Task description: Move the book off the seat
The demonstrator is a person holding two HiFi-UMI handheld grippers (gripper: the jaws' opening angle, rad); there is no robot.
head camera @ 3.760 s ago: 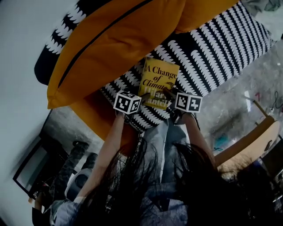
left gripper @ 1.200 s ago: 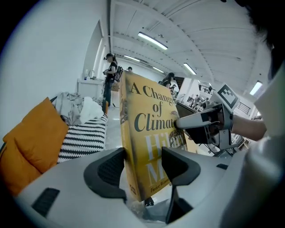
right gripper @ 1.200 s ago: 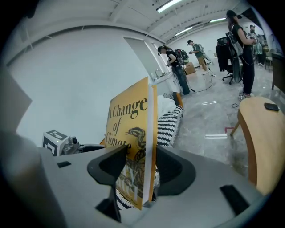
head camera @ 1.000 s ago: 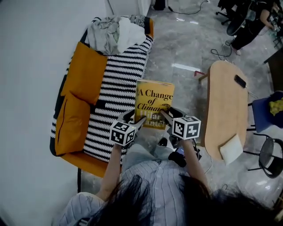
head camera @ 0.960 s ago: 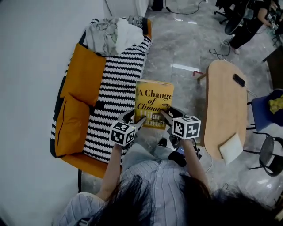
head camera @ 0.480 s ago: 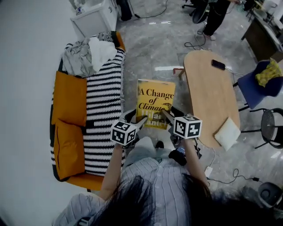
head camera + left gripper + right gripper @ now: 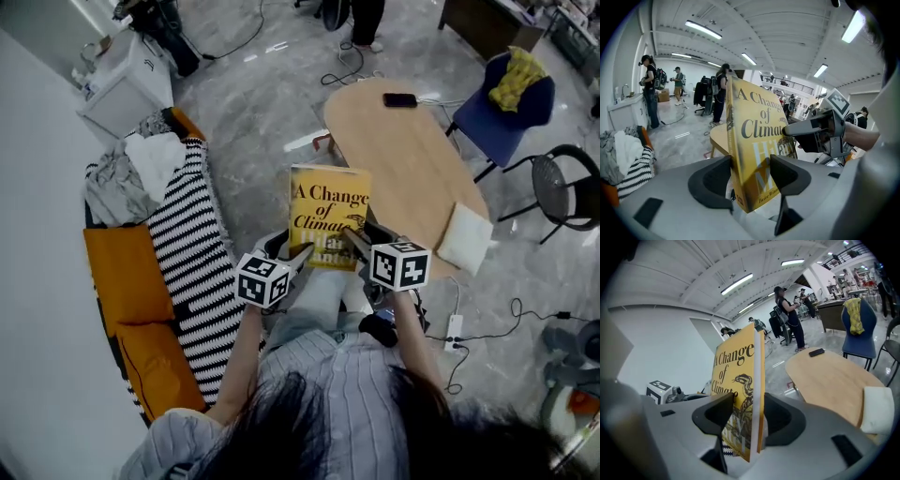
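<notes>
A yellow hardback book [image 7: 328, 214] is held up in the air, between the striped sofa seat [image 7: 199, 267] and the wooden table [image 7: 405, 159]. My left gripper [image 7: 302, 253] is shut on its lower left corner, and my right gripper [image 7: 354, 239] is shut on its lower right edge. In the left gripper view the book [image 7: 752, 154] stands upright between the pads of the left gripper [image 7: 751, 176], with the right gripper [image 7: 820, 133] across from it. In the right gripper view the book [image 7: 740, 380] is clamped edge-on in the right gripper [image 7: 747, 420].
Orange cushions [image 7: 127, 281] and a clothes pile [image 7: 131, 173] lie on the sofa. The oval table carries a phone [image 7: 400, 100] and a white pad [image 7: 466, 239]. A blue chair [image 7: 506, 103] and a black chair [image 7: 567, 187] stand to the right. People stand in the background.
The book, still held by both grippers, has come away from the sofa. The sofa has slid to the left of the view and the table now lies close on the book's right.
</notes>
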